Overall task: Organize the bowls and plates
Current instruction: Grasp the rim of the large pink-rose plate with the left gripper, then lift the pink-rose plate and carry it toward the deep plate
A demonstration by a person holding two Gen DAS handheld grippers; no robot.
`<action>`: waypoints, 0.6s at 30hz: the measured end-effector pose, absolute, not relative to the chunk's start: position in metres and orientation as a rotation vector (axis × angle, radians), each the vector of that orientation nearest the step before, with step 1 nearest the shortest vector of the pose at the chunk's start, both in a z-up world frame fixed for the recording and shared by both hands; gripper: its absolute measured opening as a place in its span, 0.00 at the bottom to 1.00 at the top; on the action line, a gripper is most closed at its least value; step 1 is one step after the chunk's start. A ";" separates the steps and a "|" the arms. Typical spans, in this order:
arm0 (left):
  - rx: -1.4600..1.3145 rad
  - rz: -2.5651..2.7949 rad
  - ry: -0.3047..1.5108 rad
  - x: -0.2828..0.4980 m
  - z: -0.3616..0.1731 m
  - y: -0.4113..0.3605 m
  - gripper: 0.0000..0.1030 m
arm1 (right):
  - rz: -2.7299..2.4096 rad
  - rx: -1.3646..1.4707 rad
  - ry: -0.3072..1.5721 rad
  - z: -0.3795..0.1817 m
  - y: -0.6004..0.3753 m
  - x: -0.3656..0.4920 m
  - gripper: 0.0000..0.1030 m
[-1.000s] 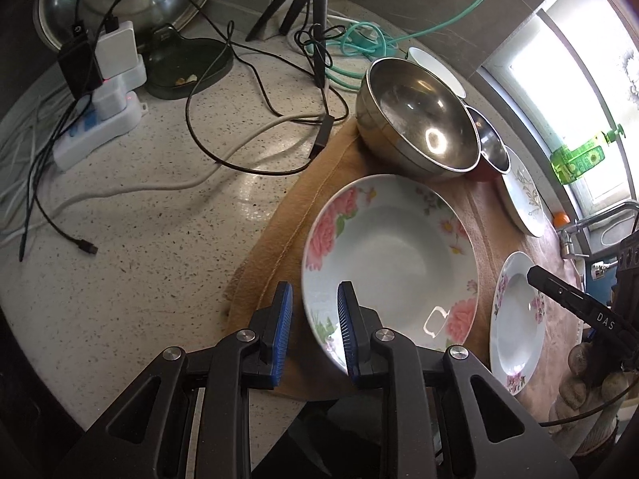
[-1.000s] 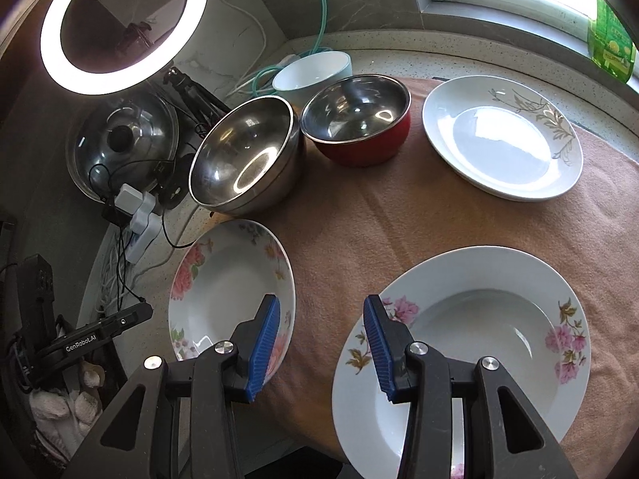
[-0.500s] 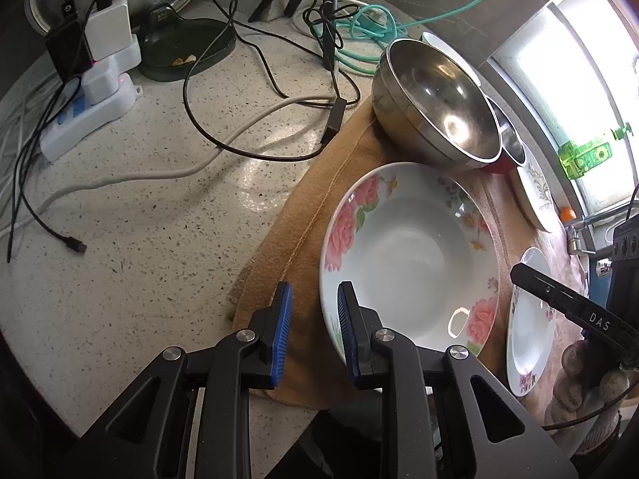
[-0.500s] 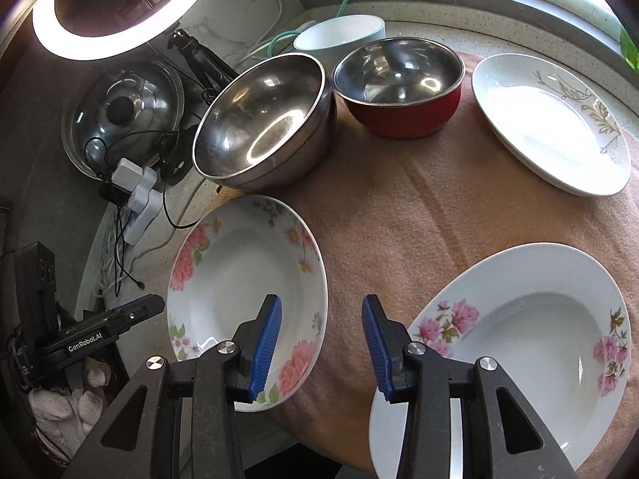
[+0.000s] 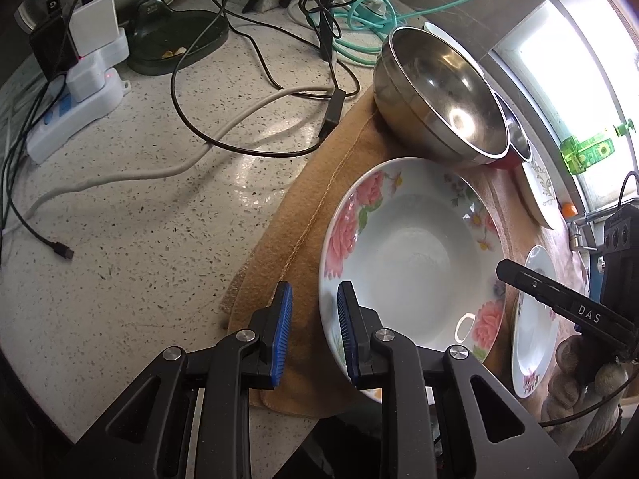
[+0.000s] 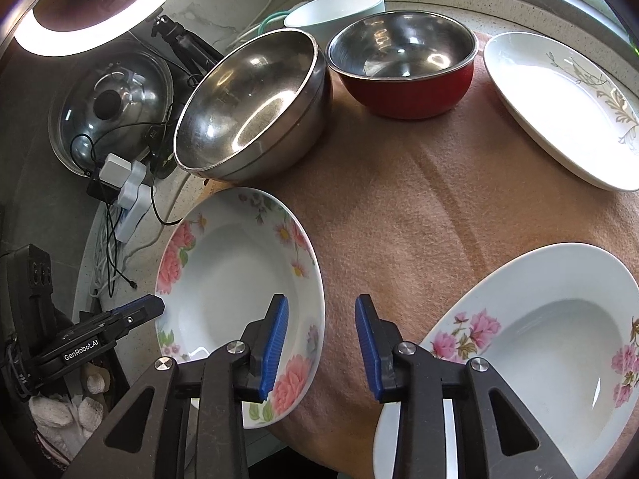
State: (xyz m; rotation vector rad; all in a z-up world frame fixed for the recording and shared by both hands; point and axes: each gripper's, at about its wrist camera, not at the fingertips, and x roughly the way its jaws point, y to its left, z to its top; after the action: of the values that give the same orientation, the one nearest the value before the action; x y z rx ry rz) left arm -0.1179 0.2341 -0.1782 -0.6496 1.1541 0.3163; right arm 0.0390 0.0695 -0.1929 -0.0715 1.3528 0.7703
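Plates [image 6: 239, 275] and bowls [image 6: 251, 103] sit empty on the cloth [image 6: 399, 215].

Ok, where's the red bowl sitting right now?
In the right wrist view the red bowl sits at the cloth's far edge, between the large steel bowl and gold-patterned plate.

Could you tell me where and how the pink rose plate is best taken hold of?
Grip the rose plate by its thin raised rim, one finger inside and one outside, since it lies flat on the cloth. The near edges look best: each gripper is already there, the left gripper open, the right gripper closing with the rim between its fingers.
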 end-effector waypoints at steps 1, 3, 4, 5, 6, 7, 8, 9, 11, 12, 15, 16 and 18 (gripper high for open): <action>-0.648 0.313 1.155 -0.117 -0.178 0.234 0.21 | 0.771 -0.070 1.357 -0.194 0.070 0.039 0.29; -0.641 0.306 1.158 -0.115 -0.178 0.232 0.21 | 0.772 -0.067 1.366 -0.196 0.070 0.040 0.28; -0.638 0.303 1.162 -0.113 -0.179 0.232 0.21 | 0.771 -0.065 1.369 -0.197 0.070 0.041 0.28; -0.635 0.299 1.165 -0.113 -0.179 0.231 0.21 | 0.770 -0.064 1.372 -0.198 0.071 0.041 0.28; -0.632 0.298 1.167 -0.112 -0.179 0.230 0.21 | 0.770 -0.062 1.375 -0.199 0.070 0.042 0.28; -0.629 0.297 1.169 -0.111 -0.179 0.229 0.21 | 0.770 -0.059 1.378 -0.200 0.070 0.042 0.26; -0.627 0.295 1.170 -0.110 -0.180 0.229 0.21 | 0.772 -0.056 1.383 -0.201 0.070 0.043 0.22; -0.627 0.294 1.170 -0.110 -0.180 0.229 0.21 | 0.774 -0.054 1.388 -0.201 0.070 0.043 0.20; -0.623 0.292 1.171 -0.109 -0.180 0.228 0.21 | 0.778 -0.054 1.391 -0.202 0.071 0.043 0.20; -0.622 0.290 1.171 -0.109 -0.180 0.228 0.21 | 0.781 -0.054 1.392 -0.202 0.071 0.044 0.19; -0.616 0.288 1.172 -0.108 -0.181 0.227 0.21 | 0.791 -0.049 1.398 -0.202 0.072 0.044 0.15; -0.614 0.287 1.172 -0.108 -0.181 0.227 0.18 | 0.794 -0.049 1.400 -0.202 0.073 0.044 0.14; -0.605 0.291 1.174 -0.108 -0.181 0.226 0.14 | 0.802 -0.051 1.405 -0.203 0.074 0.043 0.11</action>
State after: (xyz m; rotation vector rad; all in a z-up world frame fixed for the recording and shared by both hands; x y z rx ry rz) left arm -0.1082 0.2262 -0.1806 -0.6049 1.1737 0.2907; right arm 0.0428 0.0741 -0.2030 -0.0506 1.4048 0.8017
